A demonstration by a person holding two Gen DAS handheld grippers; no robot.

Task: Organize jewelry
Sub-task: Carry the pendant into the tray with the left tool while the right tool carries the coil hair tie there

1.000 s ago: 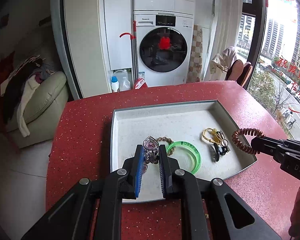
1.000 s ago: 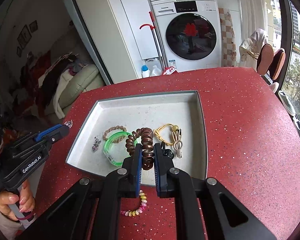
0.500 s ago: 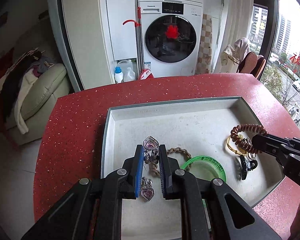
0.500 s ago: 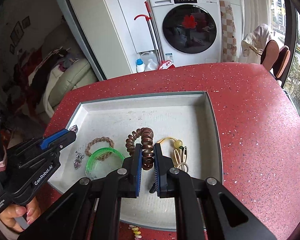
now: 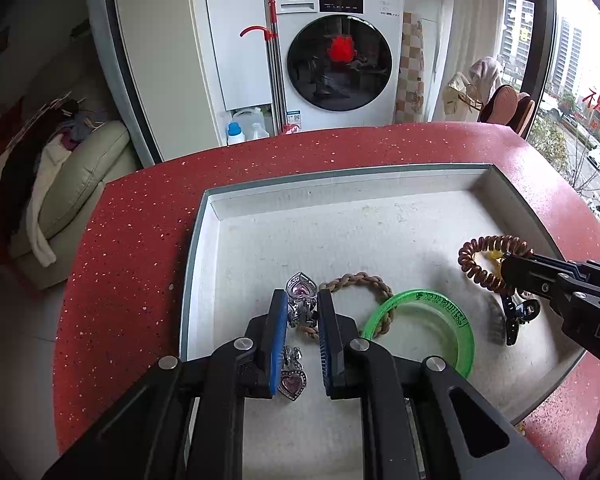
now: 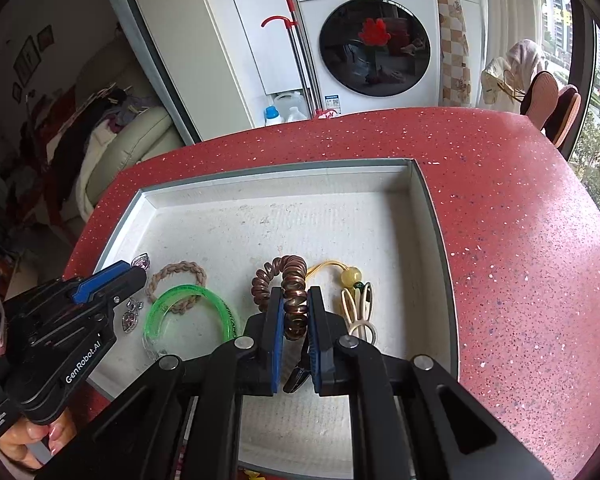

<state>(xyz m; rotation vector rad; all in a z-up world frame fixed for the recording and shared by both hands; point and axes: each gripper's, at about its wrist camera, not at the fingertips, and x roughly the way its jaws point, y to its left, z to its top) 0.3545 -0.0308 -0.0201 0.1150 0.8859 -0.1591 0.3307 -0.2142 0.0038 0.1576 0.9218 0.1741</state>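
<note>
Jewelry lies in a grey tray [image 5: 204,240] on the red counter [image 5: 132,220]. From the left wrist, the left gripper [image 5: 302,312] pinches a silver heart earring [image 5: 300,292]; its twin [image 5: 293,380] now lies on the tray floor beneath, the gripper having moved farther in over the tray than a second ago.

From the right wrist, the right gripper [image 6: 295,312] clamps a brown coil hair tie [image 6: 288,280], now over the tray between the green bangle [image 6: 188,308] and yellow cord [image 6: 332,272], where a second ago it hung at the near rim.
</note>
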